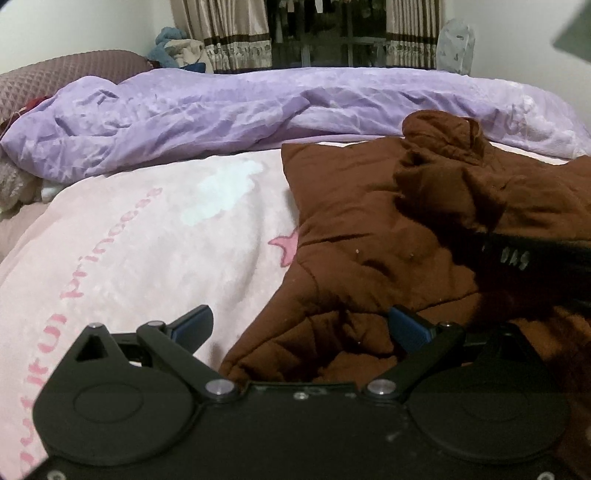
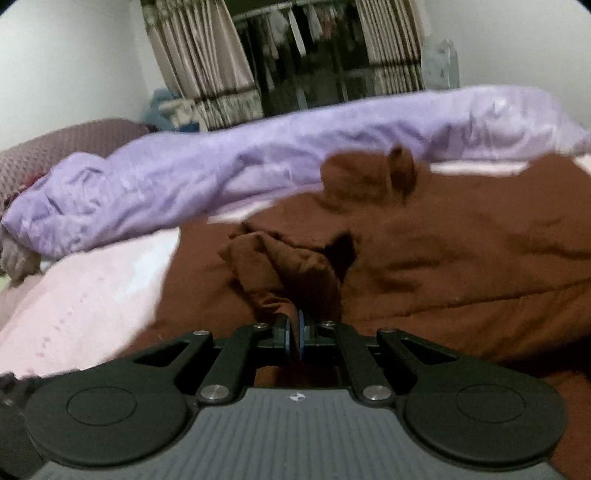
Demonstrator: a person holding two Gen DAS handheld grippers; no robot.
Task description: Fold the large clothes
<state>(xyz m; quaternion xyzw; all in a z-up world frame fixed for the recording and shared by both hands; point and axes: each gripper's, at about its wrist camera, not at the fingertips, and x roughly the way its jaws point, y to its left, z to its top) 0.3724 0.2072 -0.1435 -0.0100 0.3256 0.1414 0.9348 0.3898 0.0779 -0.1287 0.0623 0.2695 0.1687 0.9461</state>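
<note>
A bed fills both views, spread with a soft pink blanket bearing pink lettering and a small star. Nearest in the left wrist view, the left claw is released, its blue-padded fingers spread wide with nothing pinched: one pad over the pink blanket, the other over the near edge of a brown garment. The garment is thick and quilted, with stitched seams and a matte, slightly fuzzy face. It lies on the bed's right half, rumpled, with a bunched lump rising toward the far side. At that view's right edge, a black bar of the other tool crosses the cloth.

The right wrist view, blurred, shows the right claw clenched on a gathered fold of the garment; the cloth puckers upward from the blue pads. This grasp is hidden in the left view.

Beyond the garment, a crinkled lilac duvet lies heaped along the far edge of the bed. At the far left corner sits a waffle-textured mauve pillow. Behind hang pleated striped curtains framing a dark window.
</note>
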